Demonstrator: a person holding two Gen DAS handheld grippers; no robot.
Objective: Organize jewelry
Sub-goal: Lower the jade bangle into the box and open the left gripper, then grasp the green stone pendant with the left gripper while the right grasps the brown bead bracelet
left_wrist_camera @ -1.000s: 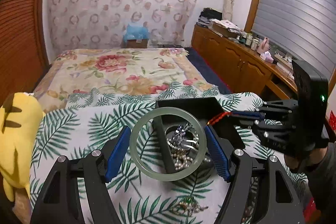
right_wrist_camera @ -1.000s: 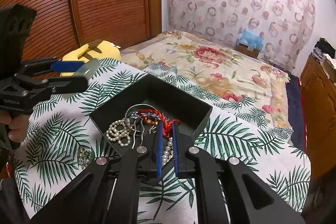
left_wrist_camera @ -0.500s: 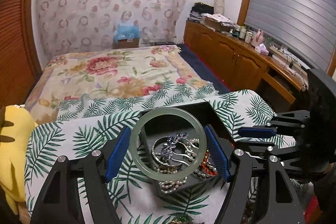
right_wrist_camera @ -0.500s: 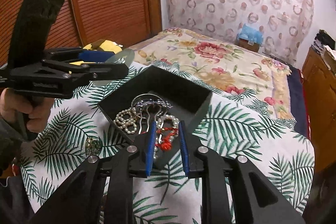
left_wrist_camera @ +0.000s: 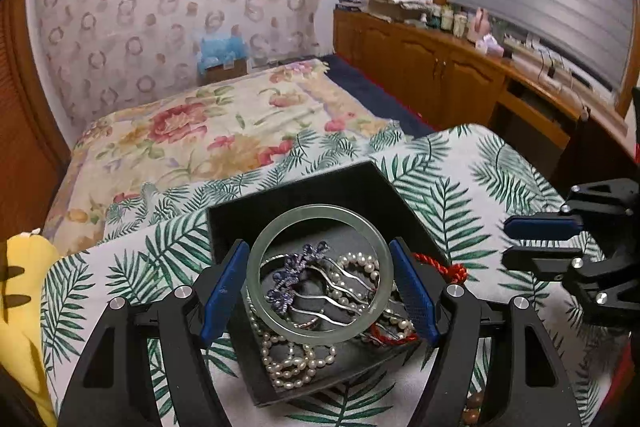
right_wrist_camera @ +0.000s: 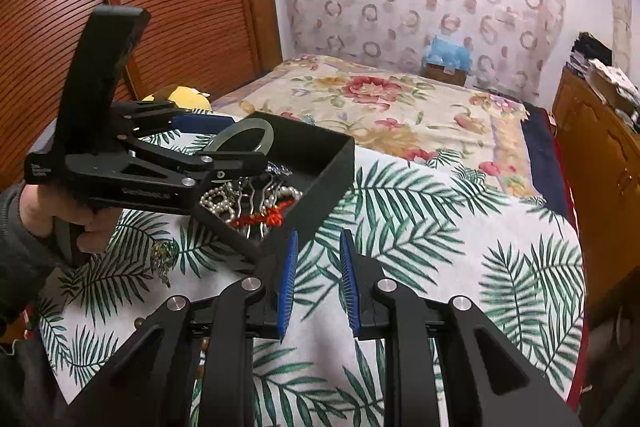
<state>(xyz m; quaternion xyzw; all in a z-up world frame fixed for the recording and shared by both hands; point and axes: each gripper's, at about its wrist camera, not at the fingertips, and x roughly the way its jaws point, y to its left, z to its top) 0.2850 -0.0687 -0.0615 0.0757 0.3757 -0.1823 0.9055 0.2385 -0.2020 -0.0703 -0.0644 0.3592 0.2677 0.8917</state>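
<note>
Bed (left_wrist_camera: 208,131) w/ floral spread fills the back of the room; in front of it a palm-leaf cloth (right_wrist_camera: 440,227) covers the work surface. Yellow plush toy (left_wrist_camera: 20,287) sits at the cloth's left edge.

Black open box (right_wrist_camera: 320,163) sits on the cloth, holding a tangle: pearl strands (left_wrist_camera: 296,363), silver hair comb w/ blue flower (left_wrist_camera: 296,275), red cord bracelet (right_wrist_camera: 268,217); the cord's end (left_wrist_camera: 444,267) hangs over the box's right rim.

Left gripper (left_wrist_camera: 320,287) is clamped on a pale green bangle (left_wrist_camera: 320,273), 1 blue pad on each side of the ring, held above the box contents, not touching them. A hand (right_wrist_camera: 80,223) in a dark sleeve grips its handle.

Right gripper (right_wrist_camera: 318,279) is just outside the box's near corner, jaws parted narrowly after opening a bit, nothing between them.

Small green-gold trinket (right_wrist_camera: 162,255) lies on the cloth left of the box; brown beads (left_wrist_camera: 472,407) show at the near edge.
</note>
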